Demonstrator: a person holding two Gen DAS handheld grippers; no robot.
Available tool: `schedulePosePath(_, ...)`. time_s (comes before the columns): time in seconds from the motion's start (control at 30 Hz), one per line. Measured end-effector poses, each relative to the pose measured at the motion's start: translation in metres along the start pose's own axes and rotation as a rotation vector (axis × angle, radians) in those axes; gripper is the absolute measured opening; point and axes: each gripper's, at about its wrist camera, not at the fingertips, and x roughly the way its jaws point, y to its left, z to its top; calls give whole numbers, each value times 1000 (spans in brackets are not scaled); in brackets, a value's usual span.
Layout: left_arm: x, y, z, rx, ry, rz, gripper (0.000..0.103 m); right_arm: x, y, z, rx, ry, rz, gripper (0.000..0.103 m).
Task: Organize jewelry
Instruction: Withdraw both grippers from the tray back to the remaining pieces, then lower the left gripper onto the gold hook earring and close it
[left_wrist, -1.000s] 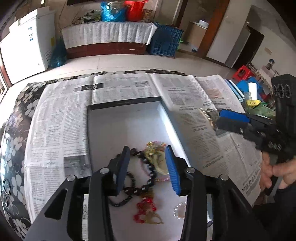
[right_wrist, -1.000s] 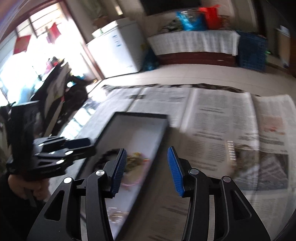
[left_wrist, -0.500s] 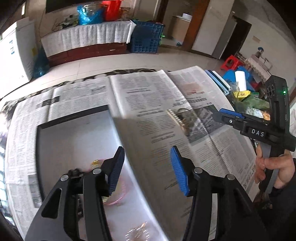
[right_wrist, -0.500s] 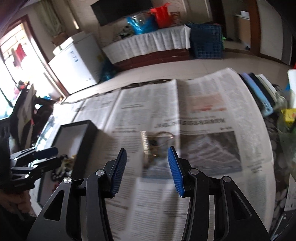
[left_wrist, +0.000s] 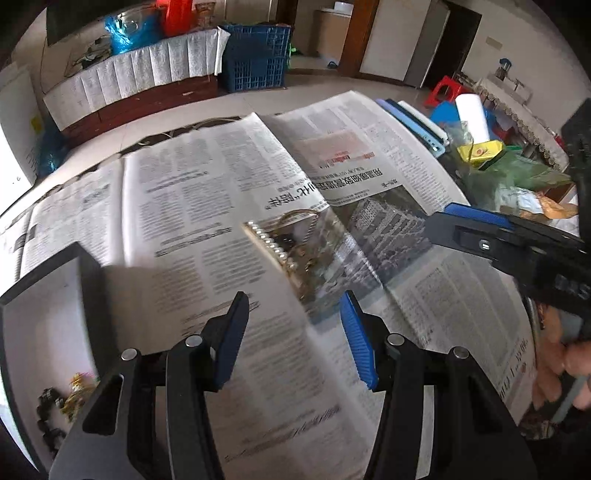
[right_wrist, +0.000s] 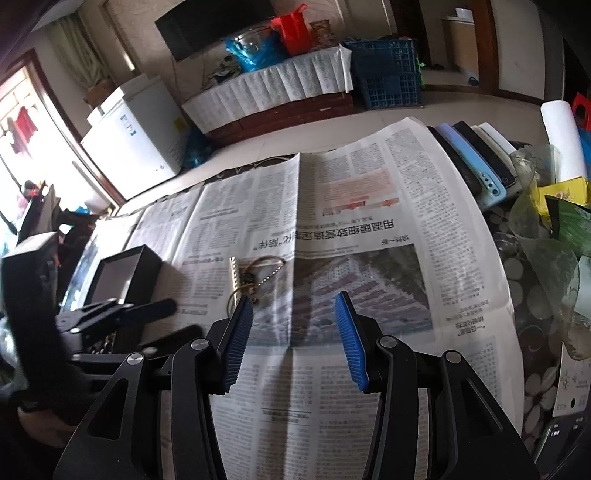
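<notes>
A small heap of jewelry, a pearl strip with gold chains, lies on the newspaper; it also shows in the right wrist view. My left gripper is open and empty, just short of the heap. My right gripper is open and empty, just right of the heap. A black-rimmed white tray at the left holds a dark bead bracelet and gold pieces. The tray shows at the left in the right wrist view.
Newspaper sheets cover the table. Phones in cases, a white roll, a yellow box and green bags crowd the right edge. The other gripper appears at the right of the left wrist view.
My left gripper has moved right, from over the tray's jewelry to the heap on the newspaper. My right gripper has swung from the tray toward the same heap.
</notes>
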Motion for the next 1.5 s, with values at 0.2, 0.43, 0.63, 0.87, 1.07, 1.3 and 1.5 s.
schedulePosePath(0.2, 23, -4, 9, -5, 19, 26, 52, 0, -3, 0, 2, -1, 3, 49)
schedulePosePath(0.43, 39, -16, 7, 64, 9, 144, 13, -1, -7, -2, 5, 4, -1, 49)
schedulePosePath(0.63, 26, -11, 7, 43, -6, 122, 3, -5, -15, -2, 20, -2, -7, 50)
schedulePosePath(0.87, -20, -3, 9, 32, -82, 83, 3, 5, -12, -3, 29, 16, -3, 51)
schedulePosePath(1.07, -56, 10, 9, 20, -140, 84, 3, 11, -3, -1, 27, 11, -3, 51)
schedulePosePath(1.3, -94, 30, 5, 7, -193, 77, 3, 25, 18, 0, -11, 17, 15, 51)
schedulePosePath(1.5, -102, 45, -1, -5, -197, 80, 3, 56, 53, -3, -98, 49, 1, 51)
